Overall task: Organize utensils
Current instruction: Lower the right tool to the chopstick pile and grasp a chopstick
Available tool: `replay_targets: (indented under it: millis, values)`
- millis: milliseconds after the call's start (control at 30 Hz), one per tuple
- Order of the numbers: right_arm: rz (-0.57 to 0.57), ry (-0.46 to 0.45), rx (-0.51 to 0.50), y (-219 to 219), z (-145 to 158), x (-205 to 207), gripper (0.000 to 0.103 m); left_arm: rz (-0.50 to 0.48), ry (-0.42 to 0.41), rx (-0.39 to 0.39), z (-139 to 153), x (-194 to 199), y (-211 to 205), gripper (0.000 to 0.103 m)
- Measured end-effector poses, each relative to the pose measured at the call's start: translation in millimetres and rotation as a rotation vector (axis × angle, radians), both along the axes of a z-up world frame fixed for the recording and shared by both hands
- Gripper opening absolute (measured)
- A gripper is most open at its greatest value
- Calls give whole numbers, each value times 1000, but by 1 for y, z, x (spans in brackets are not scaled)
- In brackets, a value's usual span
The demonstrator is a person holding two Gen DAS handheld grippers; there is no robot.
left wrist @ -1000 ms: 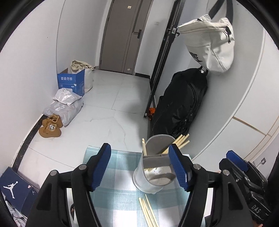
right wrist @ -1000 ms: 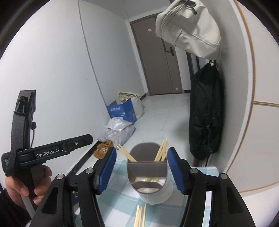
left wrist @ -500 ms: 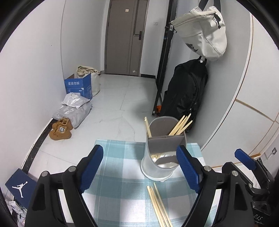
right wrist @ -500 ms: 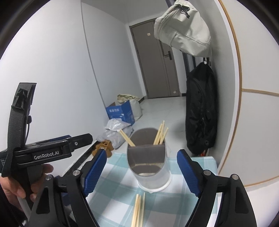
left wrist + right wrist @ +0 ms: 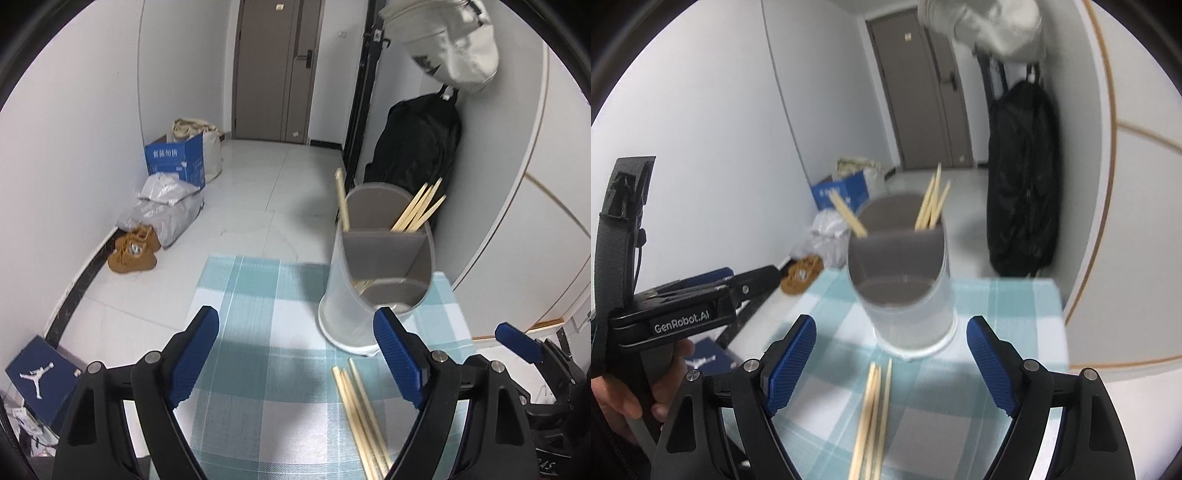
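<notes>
One grey utensil holder (image 5: 380, 266) stands upright on the checked cloth (image 5: 258, 332), split by a divider into compartments; its far part holds one chopstick (image 5: 342, 201) leaning left and a bunch of about four (image 5: 417, 208) leaning right. Three loose chopsticks (image 5: 360, 413) lie flat on the cloth just before the holder's base. From the left gripper (image 5: 295, 356) the holder sits ahead and right, by the right pad, and the loose sticks lie low between the pads toward the right one. From the right gripper (image 5: 890, 363) the holder (image 5: 905, 291) stands straight ahead beyond the fingertips and the three sticks (image 5: 873, 410) run down the middle between the pads. Both grippers are released, pads wide apart with nothing pressed. A hand (image 5: 635, 395) holds the left tool at the right view's left edge. Compared with a second ago, both pairs of pads have spread wider, both grippers have dropped lower toward the cloth, and more of the loose sticks shows; the holder has not shifted.
</notes>
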State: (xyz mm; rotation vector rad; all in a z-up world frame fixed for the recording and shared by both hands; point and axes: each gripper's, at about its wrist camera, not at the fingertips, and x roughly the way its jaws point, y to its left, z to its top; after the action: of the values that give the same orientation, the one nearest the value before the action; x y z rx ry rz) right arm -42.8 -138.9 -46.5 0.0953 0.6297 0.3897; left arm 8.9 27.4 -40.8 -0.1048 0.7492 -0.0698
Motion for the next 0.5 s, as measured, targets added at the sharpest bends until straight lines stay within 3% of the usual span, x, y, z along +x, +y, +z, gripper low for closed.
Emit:
replay_targets:
  millis: [267, 367, 500]
  values:
    - [7, 148, -16, 3, -45, 19, 53, 38, 103, 0, -39, 12, 12, 83]
    - [15, 196, -23, 9, -57, 29, 46, 49, 149, -33, -45, 20, 18, 83]
    - [28, 268, -36, 21, -75, 42, 36, 72, 153, -15, -47, 26, 26, 83]
